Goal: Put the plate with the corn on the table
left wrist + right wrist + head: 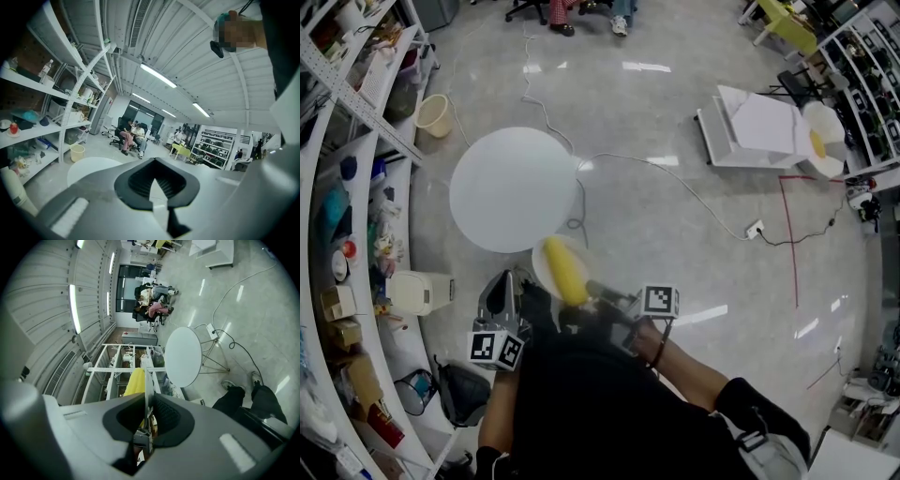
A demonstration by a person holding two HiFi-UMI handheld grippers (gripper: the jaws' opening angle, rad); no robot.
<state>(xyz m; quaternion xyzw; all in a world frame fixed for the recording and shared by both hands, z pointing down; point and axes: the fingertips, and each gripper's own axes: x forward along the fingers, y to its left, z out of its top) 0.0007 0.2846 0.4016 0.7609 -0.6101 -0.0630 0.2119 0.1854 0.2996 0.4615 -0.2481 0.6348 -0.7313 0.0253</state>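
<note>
The right gripper's (pixel 147 401) jaws are pinching the rim of the plate (pixel 149 380), which is standing edge-on between the pads, partly closed to the thickness of that rim. The corn (pixel 135 380) is lying on the plate's face just beyond them.

The plate is looking stiff, thin and probably light. Held at a single point on its edge, though, it is likely acting as a lever, and a smooth rim may be slipping under that load. The cob is round and loose, so any tilt is risking a roll. The rim is the sensible place to be holding it, with the plate kept level.

The left gripper's (pixel 157 183) jaws are resting together with nothing between them.

Only the right gripper view is showing the bite on the rim. Only the head view is showing that the plate is hanging over the floor (pixel 675 216), just short of the near edge of the round white worktop (pixel 514 189). The left gripper view is giving mostly shelves (pixel 28 79) and ceiling.
</note>
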